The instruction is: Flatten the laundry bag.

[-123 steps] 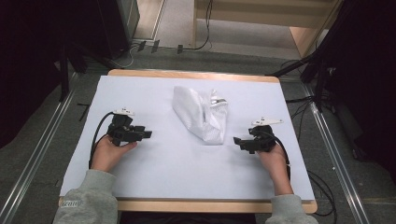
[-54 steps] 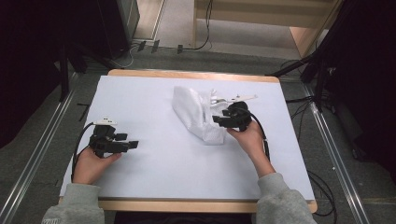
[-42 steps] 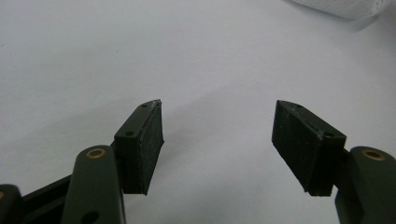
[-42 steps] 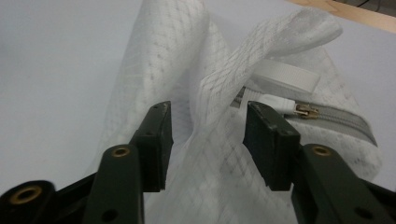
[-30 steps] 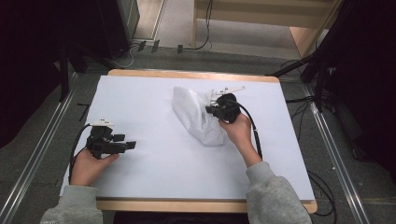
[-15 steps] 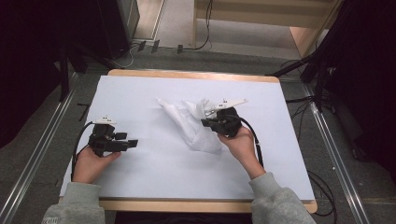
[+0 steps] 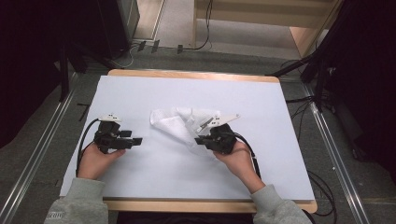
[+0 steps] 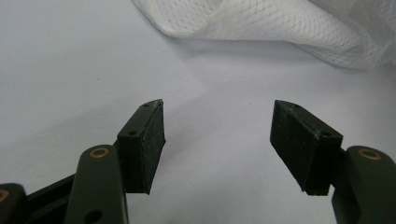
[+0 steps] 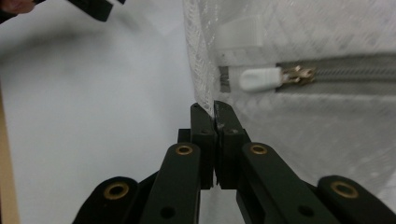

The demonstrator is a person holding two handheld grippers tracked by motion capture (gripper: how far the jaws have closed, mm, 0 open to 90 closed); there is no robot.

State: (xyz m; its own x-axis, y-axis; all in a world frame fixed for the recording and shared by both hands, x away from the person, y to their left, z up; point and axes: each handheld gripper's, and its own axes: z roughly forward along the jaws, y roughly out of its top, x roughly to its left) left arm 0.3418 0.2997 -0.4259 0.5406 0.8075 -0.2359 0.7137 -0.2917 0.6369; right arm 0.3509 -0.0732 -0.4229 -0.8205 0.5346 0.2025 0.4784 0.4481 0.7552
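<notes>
While the right hand-held gripper (image 9: 215, 109) pinches the mesh bag (image 7: 180, 123) edge, spreading remains unfinished; left hand-held gripper (image 8: 218, 140) spread, idle.

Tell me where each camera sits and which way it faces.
High view: above the person's side, looking forward and down on the white table; both forearms, left tool, right tool.
Left gripper view: on the left tool, jaws open, facing the white mesh zip bag.
Right gripper view: on the right tool, shut on the bag's edge.
All three share the bag.
</notes>
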